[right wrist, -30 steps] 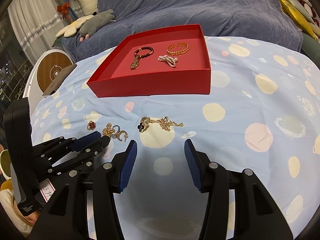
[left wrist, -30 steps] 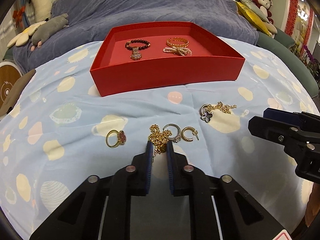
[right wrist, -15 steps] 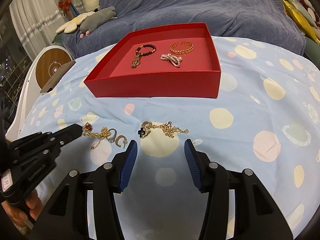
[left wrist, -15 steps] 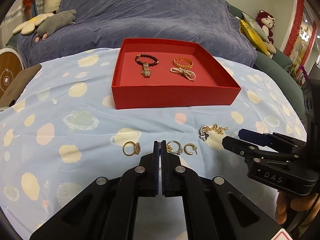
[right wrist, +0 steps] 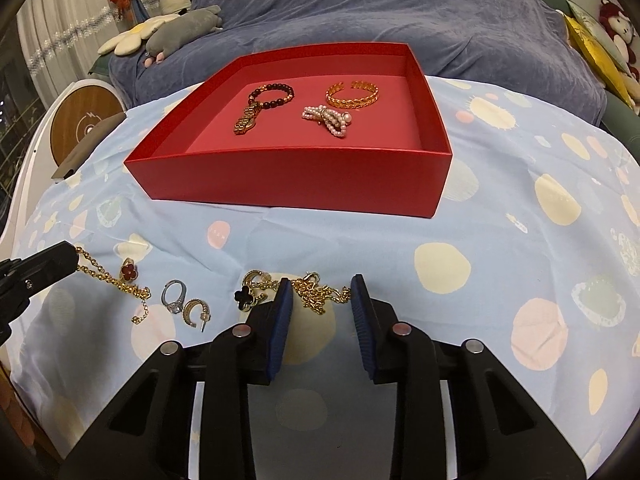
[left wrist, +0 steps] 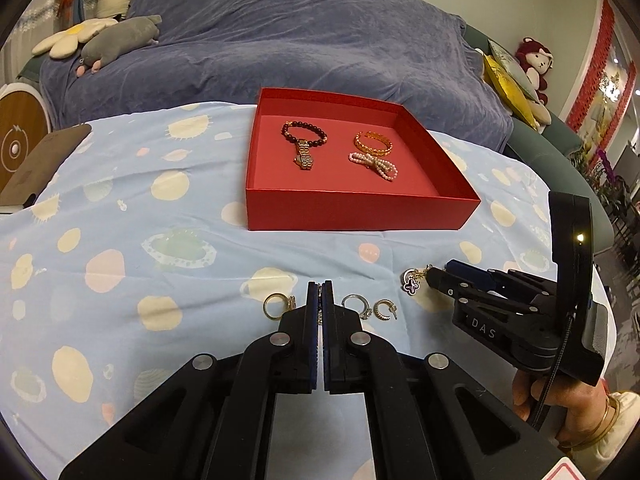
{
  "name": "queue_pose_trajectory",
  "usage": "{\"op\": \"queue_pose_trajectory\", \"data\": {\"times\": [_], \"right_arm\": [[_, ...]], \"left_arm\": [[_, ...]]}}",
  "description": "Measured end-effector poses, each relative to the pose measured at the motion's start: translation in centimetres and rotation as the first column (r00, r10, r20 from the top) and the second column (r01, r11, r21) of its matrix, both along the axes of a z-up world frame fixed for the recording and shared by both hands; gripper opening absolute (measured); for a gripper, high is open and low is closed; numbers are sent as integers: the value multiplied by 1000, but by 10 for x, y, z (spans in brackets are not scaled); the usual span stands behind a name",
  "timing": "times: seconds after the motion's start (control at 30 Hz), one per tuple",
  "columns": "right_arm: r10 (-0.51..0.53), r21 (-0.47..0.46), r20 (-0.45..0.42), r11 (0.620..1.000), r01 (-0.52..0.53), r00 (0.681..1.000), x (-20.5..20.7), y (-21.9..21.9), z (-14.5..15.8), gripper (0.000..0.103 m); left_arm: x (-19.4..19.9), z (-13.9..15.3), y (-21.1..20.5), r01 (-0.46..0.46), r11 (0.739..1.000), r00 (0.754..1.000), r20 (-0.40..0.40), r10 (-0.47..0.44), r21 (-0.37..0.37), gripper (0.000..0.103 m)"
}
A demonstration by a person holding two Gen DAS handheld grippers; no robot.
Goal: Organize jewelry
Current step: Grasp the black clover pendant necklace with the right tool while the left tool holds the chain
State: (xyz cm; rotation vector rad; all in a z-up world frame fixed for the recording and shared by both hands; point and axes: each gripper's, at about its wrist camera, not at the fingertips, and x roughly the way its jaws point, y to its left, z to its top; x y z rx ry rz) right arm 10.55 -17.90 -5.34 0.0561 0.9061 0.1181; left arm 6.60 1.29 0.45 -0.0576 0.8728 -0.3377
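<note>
Right wrist view shows our right gripper (right wrist: 320, 300) spread wide, its ribbed blue pads (right wrist: 280, 320) straddling the heap of the clover necklace (right wrist: 312, 294) on the spotted blue cloth (right wrist: 500, 240), near the cloth's front edge; we judge this stance is meant to gather the loose chain in one squeeze. At the left edge, our left gripper (right wrist: 70, 258) is pressed together on a fine gold chain (right wrist: 108, 280), which trails slack down to the cloth beside a ring with a red clover face (right wrist: 129, 271); pinching one end lets the limp links hang free. A stone-set silver ring (right wrist: 174, 298) and a small hoop earring (right wrist: 196, 312) lie just beside it. The matte red box (right wrist: 288, 184), stiff-walled and shallow, sits toward the cloth's far edge, holding a dark bead bracelet (right wrist: 272, 96), an open gold cuff (right wrist: 352, 94) and a pearl bow (right wrist: 330, 118), laid apart so nothing tangles.
</note>
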Motion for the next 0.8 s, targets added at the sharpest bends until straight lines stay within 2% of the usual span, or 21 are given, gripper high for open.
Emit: {"op": "queue_pose_trajectory", "data": {"times": [0.13, 0.3, 0.8], "right_arm": [[0, -2, -7, 1000, 0, 1000, -2, -1, 0, 5], [-5, 30, 2, 1000, 5, 1000, -8, -4, 9, 5], [-4, 133, 163, 991, -18, 987, -27, -9, 90, 5]], "left_arm": [[0, 2, 1, -7, 1000, 1000, -2, 7, -6, 0], [0, 7, 1, -9, 1000, 1000, 8, 9, -16, 0], [7, 40, -6, -17, 998, 997, 68, 22, -68, 0]]}}
